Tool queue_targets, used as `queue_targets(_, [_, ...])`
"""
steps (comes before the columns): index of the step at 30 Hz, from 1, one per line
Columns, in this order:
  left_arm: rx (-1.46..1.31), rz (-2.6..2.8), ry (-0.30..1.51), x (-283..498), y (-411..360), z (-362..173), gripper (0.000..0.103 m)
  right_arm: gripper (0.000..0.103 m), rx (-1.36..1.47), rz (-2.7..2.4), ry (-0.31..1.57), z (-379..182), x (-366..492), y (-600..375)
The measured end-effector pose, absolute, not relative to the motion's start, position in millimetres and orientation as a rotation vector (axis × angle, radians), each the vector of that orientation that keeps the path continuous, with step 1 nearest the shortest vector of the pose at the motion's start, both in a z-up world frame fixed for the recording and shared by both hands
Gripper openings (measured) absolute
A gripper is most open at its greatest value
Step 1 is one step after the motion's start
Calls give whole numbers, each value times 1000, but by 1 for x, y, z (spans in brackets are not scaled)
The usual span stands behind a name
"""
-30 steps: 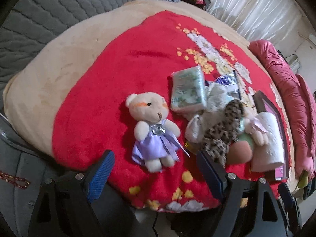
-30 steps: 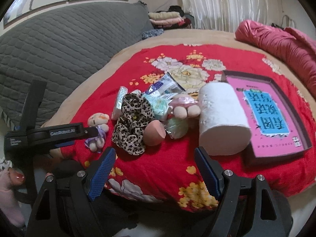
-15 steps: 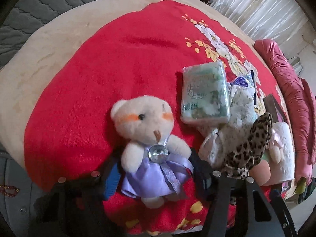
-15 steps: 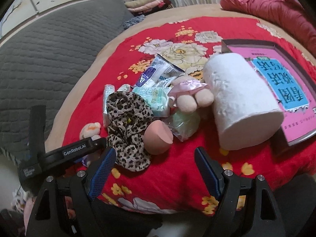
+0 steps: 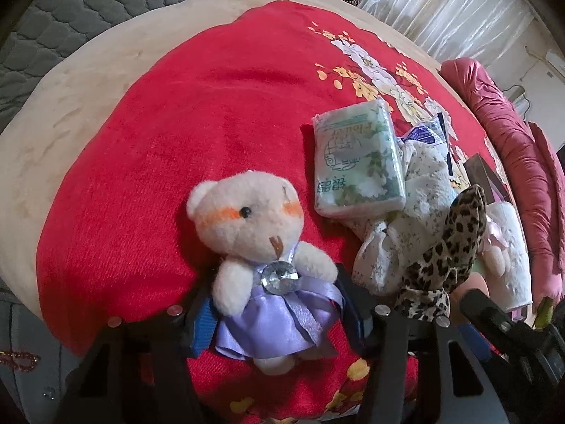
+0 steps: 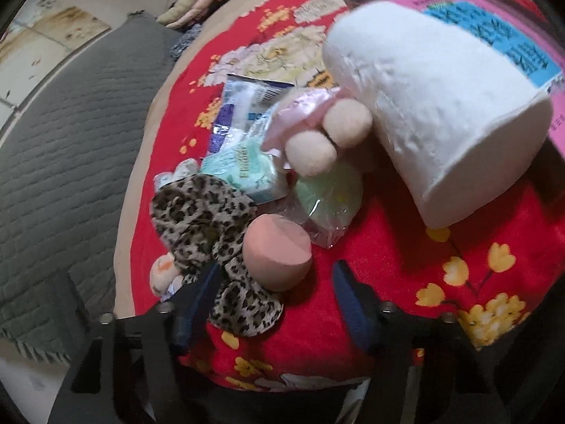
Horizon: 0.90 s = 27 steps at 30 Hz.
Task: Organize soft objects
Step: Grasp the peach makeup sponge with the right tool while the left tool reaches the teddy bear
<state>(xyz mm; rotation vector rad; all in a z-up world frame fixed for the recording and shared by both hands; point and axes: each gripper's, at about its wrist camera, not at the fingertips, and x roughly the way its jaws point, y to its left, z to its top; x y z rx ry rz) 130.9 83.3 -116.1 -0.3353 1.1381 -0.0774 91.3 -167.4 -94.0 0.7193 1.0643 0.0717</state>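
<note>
On red floral blanket [image 5: 219, 113] | left gripper [image 5: 275, 312] clamps teddy bear [image 5: 261, 247] | right gripper [image 6: 275, 293] closing, grips nothing

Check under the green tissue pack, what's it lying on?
The green tissue pack rests partly on a white floral cloth and partly on the red blanket. Anything beneath its middle is covered.

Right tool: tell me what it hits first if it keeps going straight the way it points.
Most likely the pink sponge, sitting between the closing jaws of the right tool and not yet pressed by them. The leopard-print cloth beside it could brush the left finger; depth is unclear.
</note>
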Motion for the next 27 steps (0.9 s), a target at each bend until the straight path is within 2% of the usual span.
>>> queue_targets(6, [-332,-82,1132,131,83,-117,59,40,706,83,1040,-97,102,-165])
queue_targets(18, [-335,-99,1094,125,82,-111,47,39,481,190,971,-67,80,-150])
queue_targets(27, [-335,-112,1024,114,86,-95,46,39,344,222,845,-29,55,-156])
